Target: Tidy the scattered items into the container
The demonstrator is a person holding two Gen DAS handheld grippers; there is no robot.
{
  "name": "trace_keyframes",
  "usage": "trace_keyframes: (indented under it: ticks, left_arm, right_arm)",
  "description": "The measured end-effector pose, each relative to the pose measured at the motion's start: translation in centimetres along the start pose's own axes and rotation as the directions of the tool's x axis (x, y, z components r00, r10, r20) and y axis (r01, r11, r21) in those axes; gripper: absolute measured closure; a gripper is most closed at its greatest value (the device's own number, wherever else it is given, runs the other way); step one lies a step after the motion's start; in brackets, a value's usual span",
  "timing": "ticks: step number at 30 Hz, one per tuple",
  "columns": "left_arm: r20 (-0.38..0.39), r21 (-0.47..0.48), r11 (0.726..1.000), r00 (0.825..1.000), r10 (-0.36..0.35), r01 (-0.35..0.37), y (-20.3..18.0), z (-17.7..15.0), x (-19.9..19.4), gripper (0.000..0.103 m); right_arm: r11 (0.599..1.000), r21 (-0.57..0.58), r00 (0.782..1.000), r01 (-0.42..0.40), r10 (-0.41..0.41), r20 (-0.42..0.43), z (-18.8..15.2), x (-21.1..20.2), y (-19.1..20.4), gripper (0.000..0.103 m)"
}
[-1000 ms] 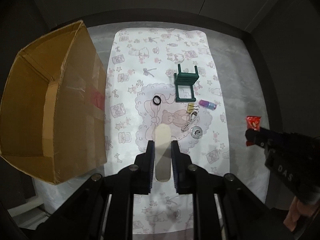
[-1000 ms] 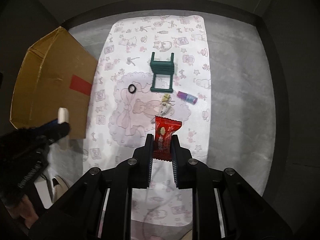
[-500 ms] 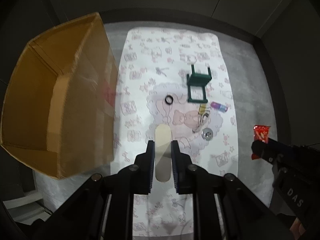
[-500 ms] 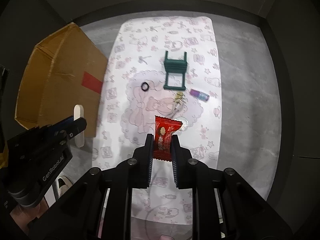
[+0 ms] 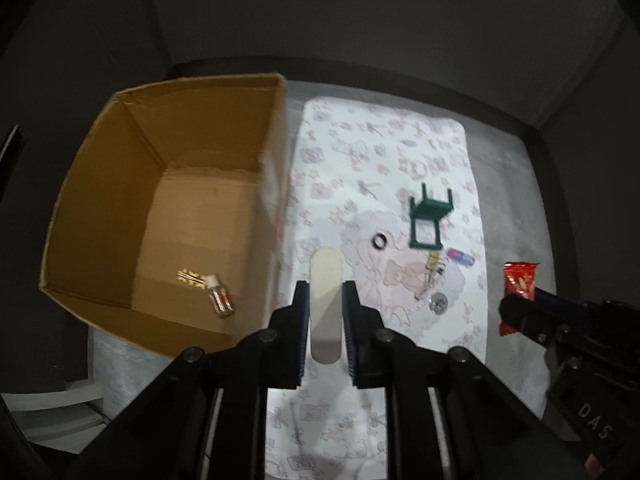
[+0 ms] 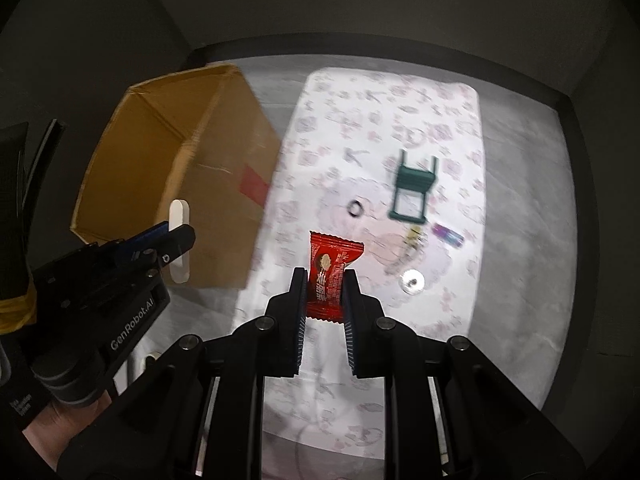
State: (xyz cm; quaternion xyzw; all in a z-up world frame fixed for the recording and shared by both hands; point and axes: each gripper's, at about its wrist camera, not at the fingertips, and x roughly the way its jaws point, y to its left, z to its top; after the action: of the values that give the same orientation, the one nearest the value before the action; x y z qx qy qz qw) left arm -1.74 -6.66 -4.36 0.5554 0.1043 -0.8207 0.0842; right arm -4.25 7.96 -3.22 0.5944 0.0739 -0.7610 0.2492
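Note:
My left gripper [image 5: 326,294] is shut on a pale flat wooden stick [image 5: 326,280] and hangs just right of the open cardboard box [image 5: 100,184]. Inside the box lie a small clear bottle [image 5: 219,297] and a gold clip [image 5: 192,278]. My right gripper [image 6: 325,282] is shut on a red candy wrapper [image 6: 330,272] above the patterned mat [image 6: 400,120]. On the mat lie a green toy chair [image 5: 430,218], a black ring [image 5: 379,241], a purple tube [image 5: 461,257], a yellow clip [image 5: 433,261] and a silver coin [image 5: 438,303]. The right gripper [image 5: 516,308] also shows at the left wrist view's right edge.
The mat lies on a grey surface [image 6: 528,200] with a dark raised border. The box stands at the mat's left edge, its red-taped side [image 6: 252,184] facing the mat. A hand [image 6: 60,432] holds the left gripper [image 6: 176,240] at lower left in the right wrist view.
Both grippers have risen and shifted left toward the box, each keeping its item. The box's inside with the bottle and the gold clip has come into the left wrist view.

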Motion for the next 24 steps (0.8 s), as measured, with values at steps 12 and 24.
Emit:
trace_keyframes:
  ticks: [12,24]
  left_arm:
    - [0.031,-0.189,0.981,0.998,0.052,-0.045,9.1,1.0,-1.2,0.087]
    - [0.028,-0.336,0.938,0.994,0.105,-0.09,17.0,1.2,-0.9,0.087]
  right_arm:
    - [0.99,-0.135,0.999,-0.036,0.037,0.004,3.9,1.3,8.3,0.086]
    - [0.965,-0.244,0.996,-0.093,0.092,-0.013,6.8,4.0,15.6,0.086]
